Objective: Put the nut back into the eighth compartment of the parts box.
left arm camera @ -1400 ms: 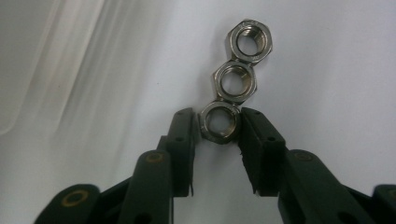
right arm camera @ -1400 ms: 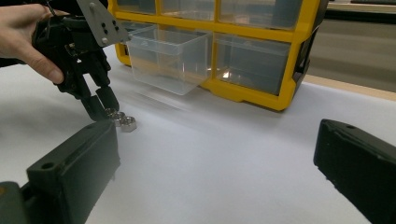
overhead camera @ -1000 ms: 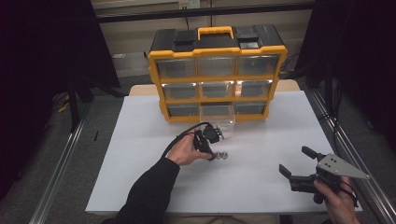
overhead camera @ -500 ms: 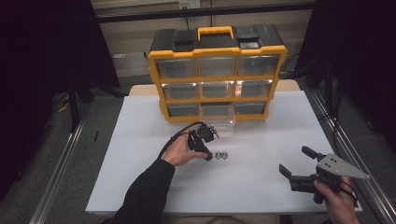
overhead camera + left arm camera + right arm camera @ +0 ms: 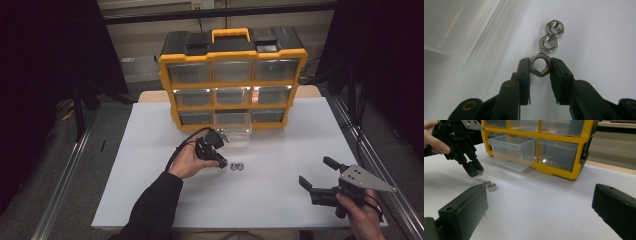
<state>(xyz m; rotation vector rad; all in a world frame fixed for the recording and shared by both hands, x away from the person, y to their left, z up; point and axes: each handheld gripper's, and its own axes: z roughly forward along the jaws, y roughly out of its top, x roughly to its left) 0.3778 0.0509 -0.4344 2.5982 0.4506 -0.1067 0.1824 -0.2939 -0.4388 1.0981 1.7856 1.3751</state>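
Nut (image 5: 540, 66) pinched between left gripper (image 5: 540, 68) pads; right gripper (image 5: 320, 176) wide open, empty.

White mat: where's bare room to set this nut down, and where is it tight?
The white mat is bare between the two loose nuts and the right gripper, and along its left edge beside the left gripper. It is crowded by the open drawer under the organiser.

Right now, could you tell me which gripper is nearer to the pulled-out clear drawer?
Left. The left gripper, holding a nut, is just in front of the clear drawer; the right gripper waits open near the table's right front corner.
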